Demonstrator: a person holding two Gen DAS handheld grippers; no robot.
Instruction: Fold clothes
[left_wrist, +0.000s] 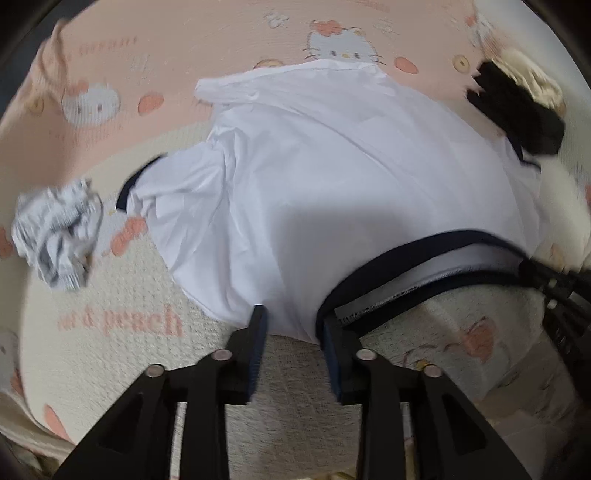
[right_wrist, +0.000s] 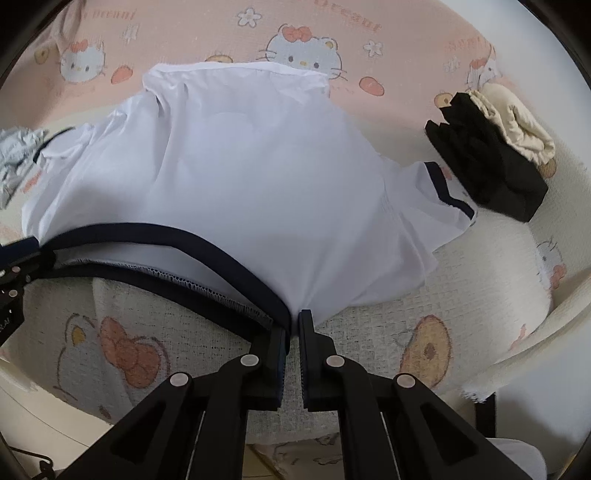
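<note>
A white T-shirt (left_wrist: 332, 166) (right_wrist: 240, 166) with a navy collar (left_wrist: 424, 240) (right_wrist: 147, 230) and navy sleeve cuffs lies spread on a pink and cream cartoon-cat blanket (left_wrist: 110, 350). My left gripper (left_wrist: 293, 321) stands at the near shoulder, left of the collar. Its jaws are apart, with the shirt's edge lying between them and the collar's end against the right finger. My right gripper (right_wrist: 293, 325) is shut on the shirt at the collar's other end. The collar runs stretched between the two grippers. Each gripper shows at the edge of the other's view.
A crumpled grey and white garment (left_wrist: 55, 232) (right_wrist: 14, 147) lies off the shirt's left sleeve. A folded black garment (left_wrist: 517, 114) (right_wrist: 487, 173) with a cream one (right_wrist: 517, 125) on it sits beyond the right sleeve. The blanket's edge drops off at the near right.
</note>
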